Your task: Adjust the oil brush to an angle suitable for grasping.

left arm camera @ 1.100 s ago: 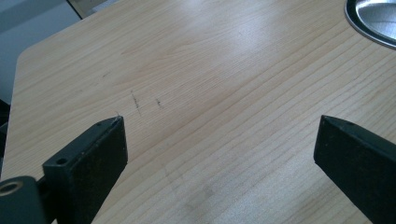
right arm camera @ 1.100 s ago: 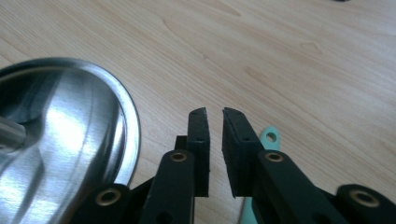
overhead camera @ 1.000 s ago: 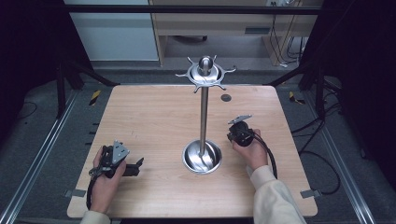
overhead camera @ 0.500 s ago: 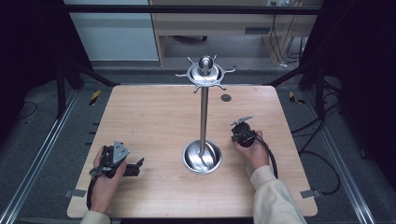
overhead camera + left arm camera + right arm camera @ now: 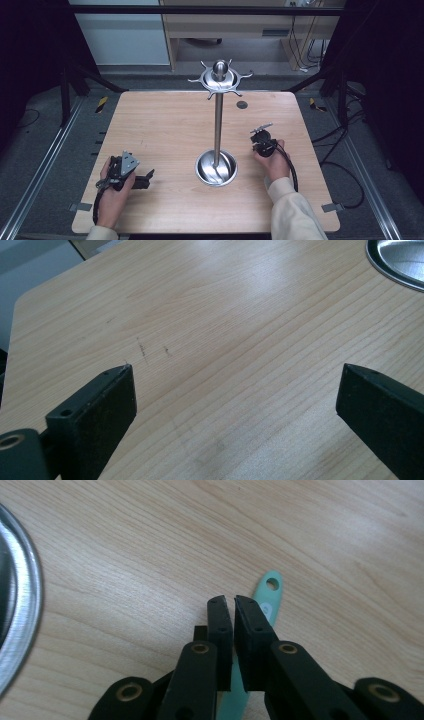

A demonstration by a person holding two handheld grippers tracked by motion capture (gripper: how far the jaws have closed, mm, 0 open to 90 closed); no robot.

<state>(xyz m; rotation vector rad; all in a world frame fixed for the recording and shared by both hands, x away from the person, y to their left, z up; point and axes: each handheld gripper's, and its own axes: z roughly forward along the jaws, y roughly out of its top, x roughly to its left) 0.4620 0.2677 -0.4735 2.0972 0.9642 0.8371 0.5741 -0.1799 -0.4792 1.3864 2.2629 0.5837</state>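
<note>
1. Right hand-held gripper (image 5: 230, 600): jaws nearly shut, only a slim gap at the tips. A mint-green flat utensil handle (image 5: 267, 597) lies on the desk under/behind them; can't tell if it's gripped or just lying beneath.
2. Green handle: centre-right of the right gripper view, hole end pointing to the upper right, lower end showing at the bottom edge betw. the jaw arms.
3. High view: right hand-held gripper (image 5: 261, 139) sits right of centre, just right of the metal stand (image 5: 218, 120), apart from it.
4. Stand: round steel base at frame centre, upright pole, hook ring on top. Base rim shows at the left edge of the right gripper view.
5. Left hand-held gripper (image 5: 235, 385): jaws wide apart, holding nothing, bare desk (image 5: 210, 315) between them. High view puts it at lower left (image 5: 142, 181).
</note>
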